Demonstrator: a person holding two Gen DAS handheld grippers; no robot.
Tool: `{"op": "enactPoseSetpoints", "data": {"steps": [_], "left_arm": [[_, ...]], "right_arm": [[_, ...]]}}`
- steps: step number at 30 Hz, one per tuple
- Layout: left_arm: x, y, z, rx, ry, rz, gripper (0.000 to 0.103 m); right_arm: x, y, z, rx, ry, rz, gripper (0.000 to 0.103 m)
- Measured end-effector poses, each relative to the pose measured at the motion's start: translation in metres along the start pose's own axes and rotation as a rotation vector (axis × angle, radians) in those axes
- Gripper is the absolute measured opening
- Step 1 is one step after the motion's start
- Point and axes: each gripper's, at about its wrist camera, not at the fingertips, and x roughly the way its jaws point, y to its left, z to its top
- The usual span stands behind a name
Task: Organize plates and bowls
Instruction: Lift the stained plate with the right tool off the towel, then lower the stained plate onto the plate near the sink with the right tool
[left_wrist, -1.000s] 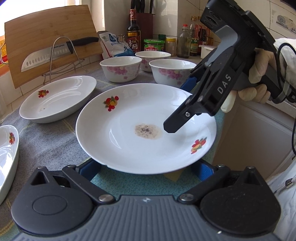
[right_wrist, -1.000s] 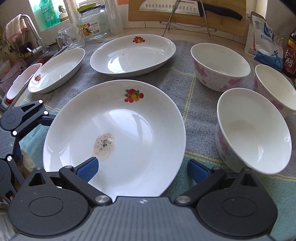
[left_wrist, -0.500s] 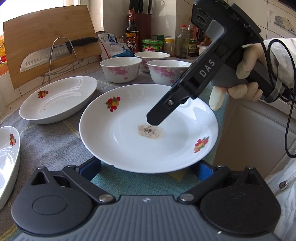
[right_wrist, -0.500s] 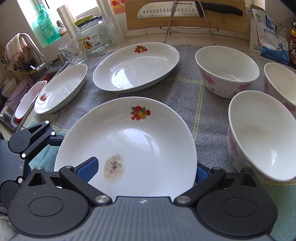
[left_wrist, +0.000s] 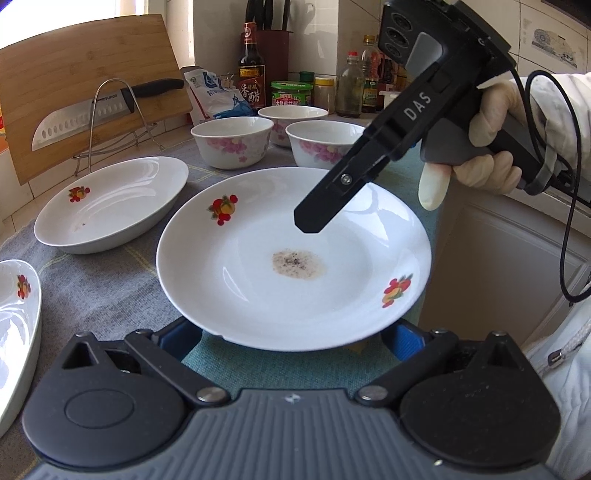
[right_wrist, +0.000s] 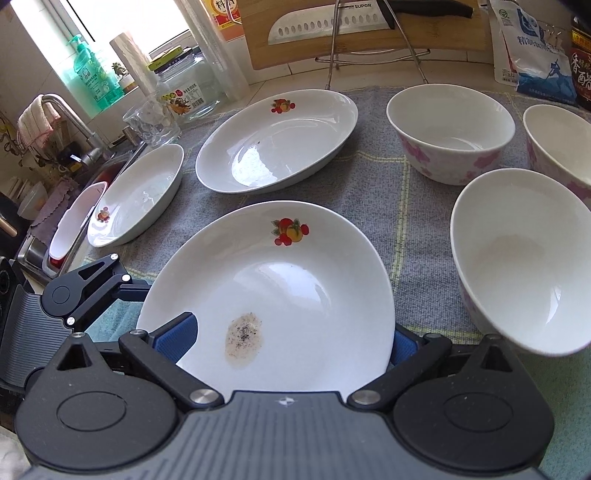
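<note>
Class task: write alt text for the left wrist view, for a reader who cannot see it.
A white plate with a speckled brown stain lies on a grey cloth, the right gripper poised above it in a gloved hand. Behind stand three floral bowls and another plate.

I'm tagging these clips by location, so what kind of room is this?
Most likely a home kitchen counter. A faucet stands over a sink at one end, a knife hangs on a rack against a wooden cutting board, and sauce bottles line the tiled wall behind the plates and bowls.
</note>
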Motion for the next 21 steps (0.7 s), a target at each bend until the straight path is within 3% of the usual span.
{"op": "enactPoseSetpoints", "data": {"steps": [4,9,21], "left_arm": [[-0.005,0.002,-0.003,0.019,-0.004,-0.016,0.102],[-0.005,0.005,-0.002,0.025,0.003,-0.029,0.102],[-0.008,0.009,0.0,0.019,0.013,-0.049,0.102]], "right_arm": [[0.005,-0.003,-0.001,0.024,0.013,0.014,0.103],[0.004,-0.006,0.005,0.067,-0.062,0.001,0.103],[0.001,0.002,0.01,0.069,-0.046,0.0,0.103]]}}
